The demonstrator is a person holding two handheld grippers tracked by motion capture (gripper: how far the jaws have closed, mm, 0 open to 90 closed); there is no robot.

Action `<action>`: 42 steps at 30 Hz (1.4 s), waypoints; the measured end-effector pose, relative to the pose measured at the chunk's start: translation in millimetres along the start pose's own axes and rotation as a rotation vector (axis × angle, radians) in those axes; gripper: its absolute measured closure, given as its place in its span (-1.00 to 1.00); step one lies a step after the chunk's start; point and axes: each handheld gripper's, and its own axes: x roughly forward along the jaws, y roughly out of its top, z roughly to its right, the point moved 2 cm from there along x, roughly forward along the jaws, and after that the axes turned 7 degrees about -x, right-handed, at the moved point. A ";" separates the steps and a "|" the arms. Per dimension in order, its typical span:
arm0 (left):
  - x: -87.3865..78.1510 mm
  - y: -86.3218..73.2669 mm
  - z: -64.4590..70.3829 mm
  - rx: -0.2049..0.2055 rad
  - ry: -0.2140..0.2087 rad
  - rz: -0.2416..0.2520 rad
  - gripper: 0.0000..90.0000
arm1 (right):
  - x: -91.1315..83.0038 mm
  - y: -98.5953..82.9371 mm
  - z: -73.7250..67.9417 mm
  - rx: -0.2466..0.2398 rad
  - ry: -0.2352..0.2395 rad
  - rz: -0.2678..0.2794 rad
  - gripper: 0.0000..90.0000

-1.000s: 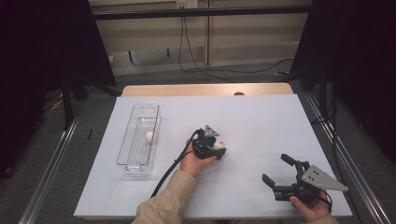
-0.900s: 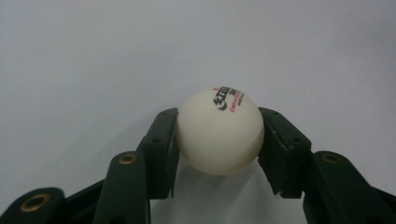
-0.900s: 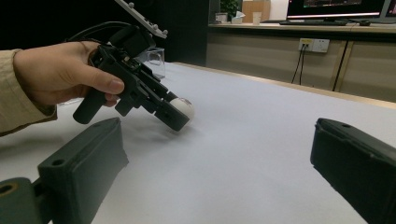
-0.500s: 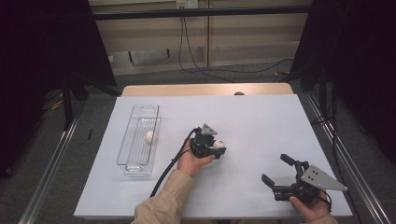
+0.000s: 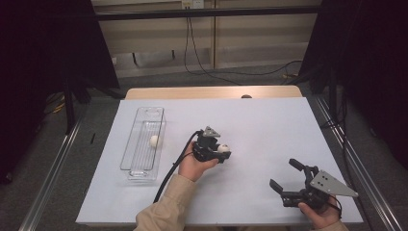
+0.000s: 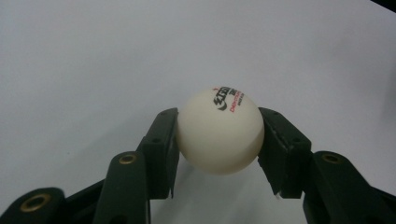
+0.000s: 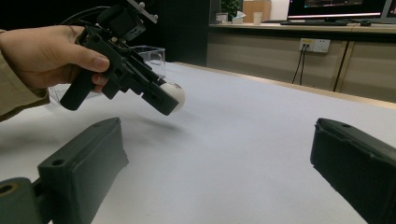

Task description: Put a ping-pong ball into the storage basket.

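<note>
- Left gripper (image 5: 222, 150) — held mid-table in the left hand (image 5: 195, 166), sleeved forearm coming up from the bottom edge; jaws pinched on a ball (image 6: 220, 131), tilted downward, raised off the surface.
- Right gripper (image 5: 287, 176) — low at the near right corner in the right hand (image 5: 320, 214), jaws spread wide, holding nothing.

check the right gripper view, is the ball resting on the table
No, the ball is clamped in the left gripper above the table.

ball (image 6: 220, 133): matt smooth plastic | tongs (image 6: 219, 140): matt black plastic | tray (image 5: 143, 144): clear plastic
</note>
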 end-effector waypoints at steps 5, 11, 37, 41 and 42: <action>-5.0 1.3 -0.7 0.001 -0.003 0.002 0.13 | 0.0 0.1 -0.1 0.000 -0.001 -0.001 -0.95; -10.2 1.6 -2.2 -0.005 -0.001 0.000 0.13 | -0.2 0.3 -0.3 0.000 0.000 0.000 -0.95; -30.1 4.9 -15.6 -0.037 0.012 0.013 0.13 | -0.3 0.6 -0.1 -0.002 -0.001 0.004 -0.95; -31.8 4.8 -16.7 -0.043 0.016 0.010 0.13 | -0.3 0.8 -0.4 -0.003 0.000 0.004 -0.94; -32.0 4.8 -16.8 -0.043 0.017 0.012 0.13 | -0.3 0.8 -0.4 -0.003 0.000 0.004 -0.94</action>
